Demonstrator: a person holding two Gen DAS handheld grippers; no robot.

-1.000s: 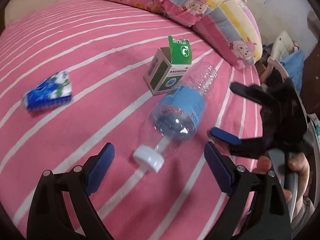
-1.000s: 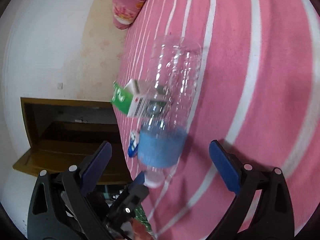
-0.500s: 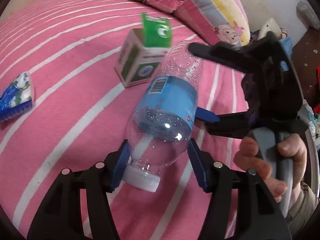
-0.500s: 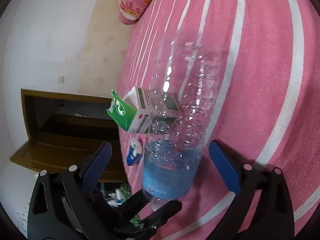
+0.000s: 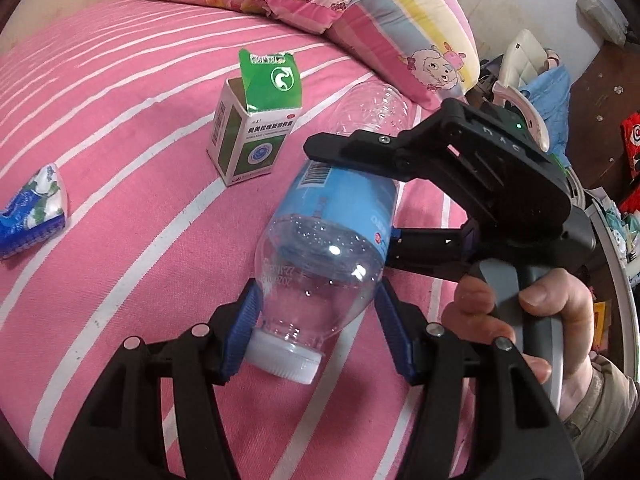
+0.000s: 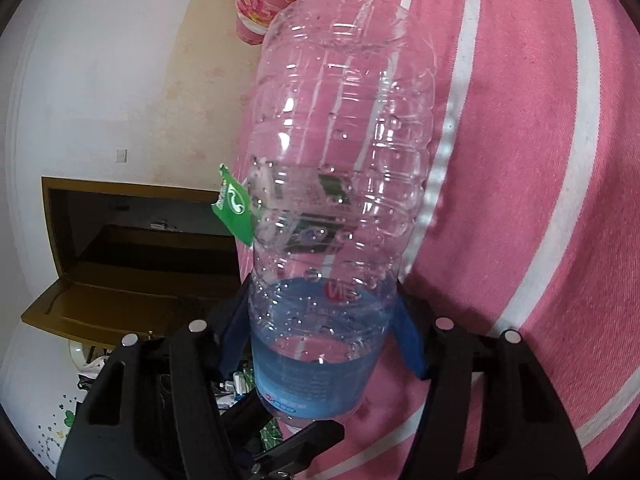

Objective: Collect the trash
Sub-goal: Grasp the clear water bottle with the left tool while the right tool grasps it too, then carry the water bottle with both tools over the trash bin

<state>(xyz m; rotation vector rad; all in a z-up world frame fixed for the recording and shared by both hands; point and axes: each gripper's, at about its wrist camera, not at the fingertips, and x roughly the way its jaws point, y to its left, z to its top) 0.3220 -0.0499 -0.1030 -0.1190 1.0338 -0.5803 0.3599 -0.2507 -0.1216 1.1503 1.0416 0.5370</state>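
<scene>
A clear plastic bottle (image 5: 332,240) with a blue label and white cap (image 5: 282,358) lies on the pink striped bed. My left gripper (image 5: 318,326) is shut on its shoulder near the cap. My right gripper (image 6: 320,328) is shut on the bottle (image 6: 340,152) at the blue label, and it shows in the left wrist view (image 5: 394,196) clamping the label from the right. A green and white medicine box (image 5: 256,128) with an open flap stands behind the bottle. A blue and white crumpled wrapper (image 5: 32,212) lies at the left.
The pink striped bedsheet (image 5: 120,128) covers the bed. Patterned pillows (image 5: 360,4) lie at the far end. A wooden cabinet (image 6: 132,252) stands beyond the bed's edge in the right wrist view. Clutter (image 5: 536,76) sits off the bed's right side.
Both grippers moved in around the bottle and closed on it: the left on the shoulder near the cap, the right on the label. The bottle now looms larger in both views.
</scene>
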